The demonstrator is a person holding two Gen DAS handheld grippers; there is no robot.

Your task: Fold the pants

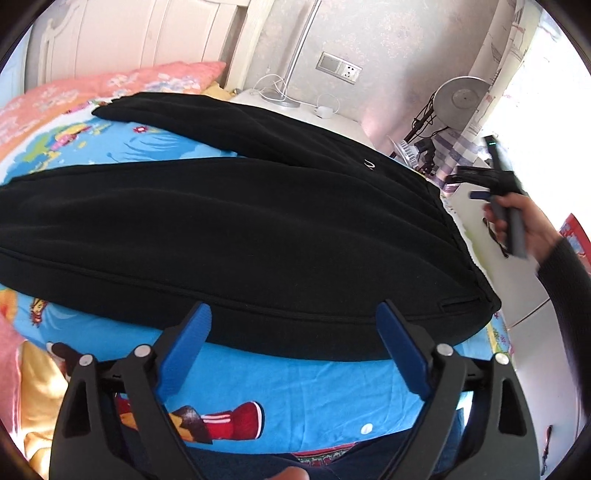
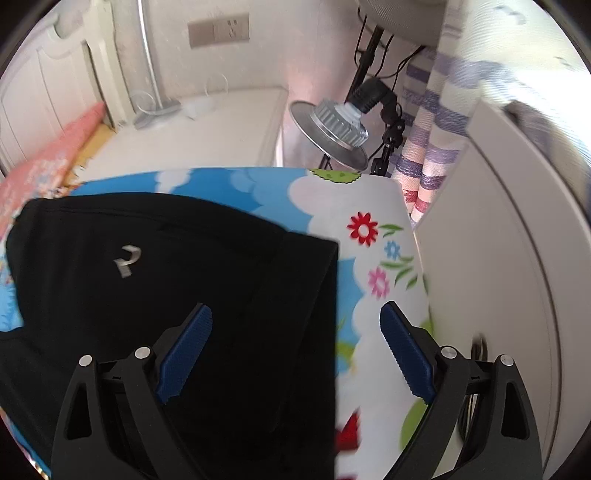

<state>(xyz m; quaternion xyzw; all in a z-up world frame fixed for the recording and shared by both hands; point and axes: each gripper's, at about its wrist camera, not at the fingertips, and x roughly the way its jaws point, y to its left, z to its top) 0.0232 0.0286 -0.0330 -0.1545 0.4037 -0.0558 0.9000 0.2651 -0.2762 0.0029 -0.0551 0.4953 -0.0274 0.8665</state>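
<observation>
- Looking down the left gripper (image 1: 293,325), we see its jaws spread wide with nothing between them; the ribbed blue pads (image 1: 184,350) hang just above the near seam of the pants, not touching the cloth.
- We find the black pants (image 1: 229,236) lying flat on the bed, a soft, matte, fleece-like fabric, with the two legs running off to the left as long tapering shapes and a narrow wedge of sheet showing between them.
- We see the waistband end at the right, thicker and ribbed, with a small pale logo (image 2: 126,260) printed on the upper leg.
- Under the pants lies a smooth cartoon bedsheet (image 1: 295,391), mostly bright blue with white clouds, flowers and red-booted figures.
- From the right wrist view, the right gripper (image 2: 295,325) also has its jaws wide and empty; its left pad hovers over the black waistband area, its right pad over the flowered sheet beside the pants' straight edge.
- In the left wrist view, we see a hand (image 1: 517,221) in a dark knit sleeve gripping the handle of the right tool, blurred, at the waistband end.
- A pink quilted pillow (image 1: 110,85) sits at the head of the bed against a cream panelled headboard (image 1: 140,33).
- A round metal lamp (image 2: 332,129) with a finned collar stands past the corner of the bed.
</observation>
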